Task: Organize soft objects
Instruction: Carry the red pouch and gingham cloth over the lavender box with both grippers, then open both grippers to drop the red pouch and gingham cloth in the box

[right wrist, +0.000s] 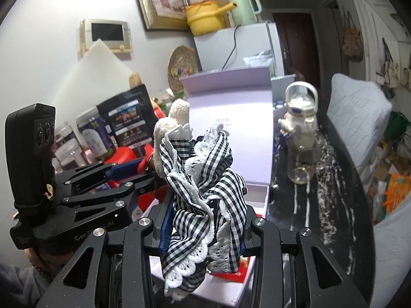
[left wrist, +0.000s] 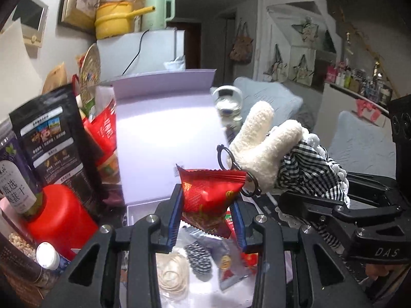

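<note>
Gripper [left wrist: 206, 220] pinches red packet [left wrist: 209, 197].

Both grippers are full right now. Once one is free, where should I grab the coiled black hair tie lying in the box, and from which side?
Pinch the hair tie across its narrow width, mid-length, coming straight down from above. It lies flat in the open box, its long axis running roughly front to back, with rubber bands close on its left and packets on its right, so a side approach is likely crowded.
</note>
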The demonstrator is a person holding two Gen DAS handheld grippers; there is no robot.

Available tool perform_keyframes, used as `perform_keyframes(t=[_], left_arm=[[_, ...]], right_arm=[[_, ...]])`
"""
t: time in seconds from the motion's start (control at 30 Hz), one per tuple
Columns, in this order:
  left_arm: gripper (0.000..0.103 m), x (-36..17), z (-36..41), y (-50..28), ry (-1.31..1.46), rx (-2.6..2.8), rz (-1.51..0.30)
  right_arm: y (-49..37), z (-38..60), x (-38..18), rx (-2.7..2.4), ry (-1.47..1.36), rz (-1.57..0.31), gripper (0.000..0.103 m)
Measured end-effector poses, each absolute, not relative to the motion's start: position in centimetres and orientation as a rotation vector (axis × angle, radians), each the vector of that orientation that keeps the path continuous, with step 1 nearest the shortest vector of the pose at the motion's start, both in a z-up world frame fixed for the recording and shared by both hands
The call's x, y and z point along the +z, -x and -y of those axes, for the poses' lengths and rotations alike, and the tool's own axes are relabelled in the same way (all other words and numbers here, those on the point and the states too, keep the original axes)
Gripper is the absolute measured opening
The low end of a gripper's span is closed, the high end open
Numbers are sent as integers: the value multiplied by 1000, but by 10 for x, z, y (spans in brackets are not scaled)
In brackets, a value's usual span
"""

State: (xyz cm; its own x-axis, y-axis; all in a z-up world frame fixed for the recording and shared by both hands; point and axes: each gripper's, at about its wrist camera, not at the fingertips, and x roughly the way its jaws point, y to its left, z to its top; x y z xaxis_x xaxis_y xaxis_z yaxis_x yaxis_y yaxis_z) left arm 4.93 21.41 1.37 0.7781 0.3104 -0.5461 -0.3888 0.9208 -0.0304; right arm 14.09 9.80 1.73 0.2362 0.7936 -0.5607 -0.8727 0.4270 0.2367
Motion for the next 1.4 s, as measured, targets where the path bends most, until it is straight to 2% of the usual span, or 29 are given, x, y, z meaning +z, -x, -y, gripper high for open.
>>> perform_keyframes(t=[0.77, 1.1, 1.4], left_arm=[[35, -61, -257, -92, 204, 504, -803], [35, -88, -260, -109, 215, 514, -940], [35, -96, -257, -116, 168, 559, -972]], right_arm=[[-181, -136, -54, 1088, 209, -901, 38], [-184, -145, -73, 1060, 242, -942, 38], [-184, -150, -83, 1021, 269, -932, 38]])
